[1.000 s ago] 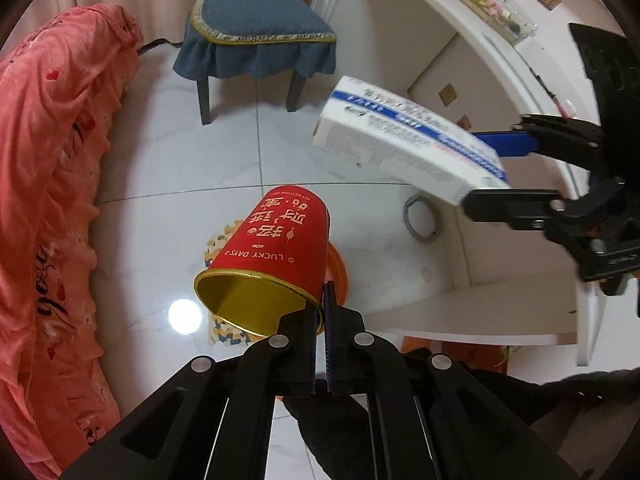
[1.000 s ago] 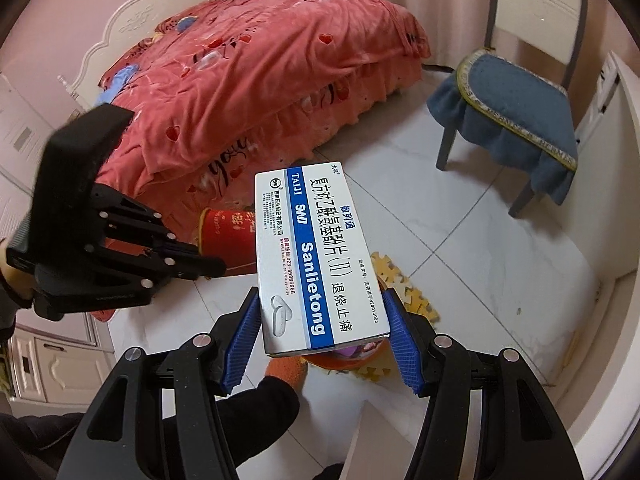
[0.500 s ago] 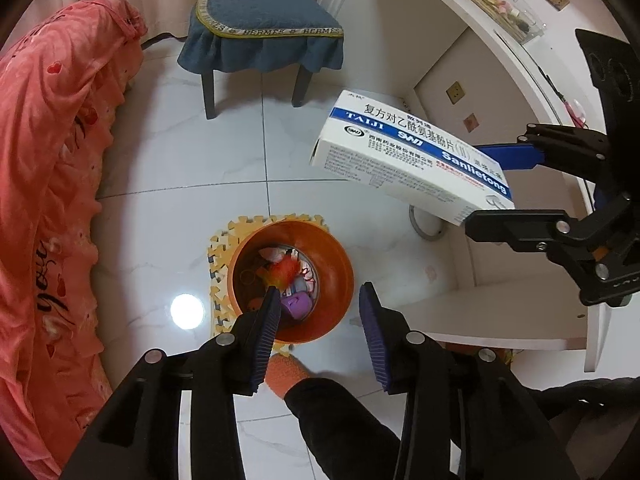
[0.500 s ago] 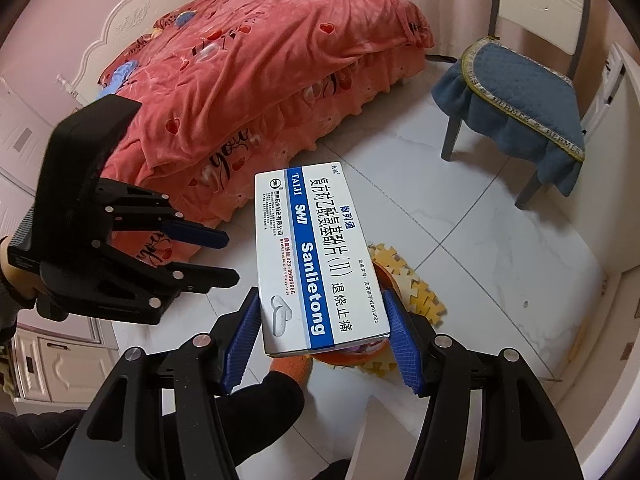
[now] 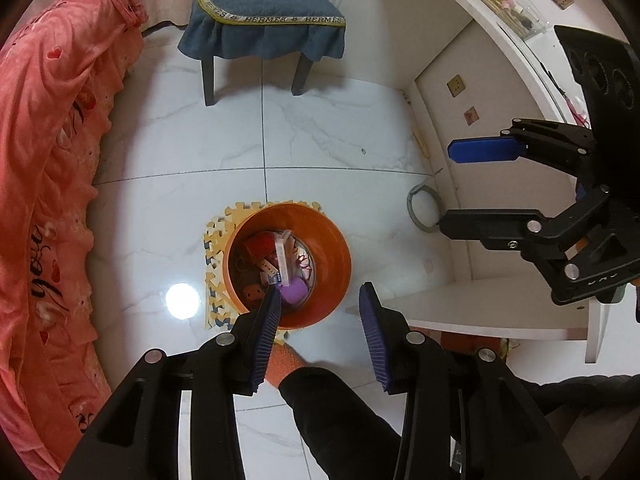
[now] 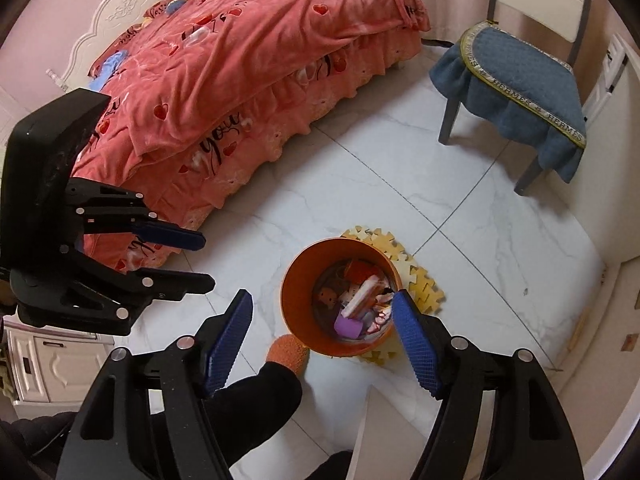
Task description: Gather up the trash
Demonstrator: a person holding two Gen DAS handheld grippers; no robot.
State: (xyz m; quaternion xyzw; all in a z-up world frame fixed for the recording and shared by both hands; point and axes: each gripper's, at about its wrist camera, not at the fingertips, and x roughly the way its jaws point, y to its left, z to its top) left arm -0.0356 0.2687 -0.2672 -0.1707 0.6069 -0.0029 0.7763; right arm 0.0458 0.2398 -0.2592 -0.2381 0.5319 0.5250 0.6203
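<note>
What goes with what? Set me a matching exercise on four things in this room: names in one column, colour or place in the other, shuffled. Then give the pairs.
Column one:
1. trash bin
2. foam mat
3. chair seat cover
4. bedspread

Column two:
A. blue, with a lettered trim
B. pink-red, with hearts
C. orange, with trash inside
D. flat on the floor, under the bin

Pairs: 1-C, 2-D, 3-A, 4-B
</note>
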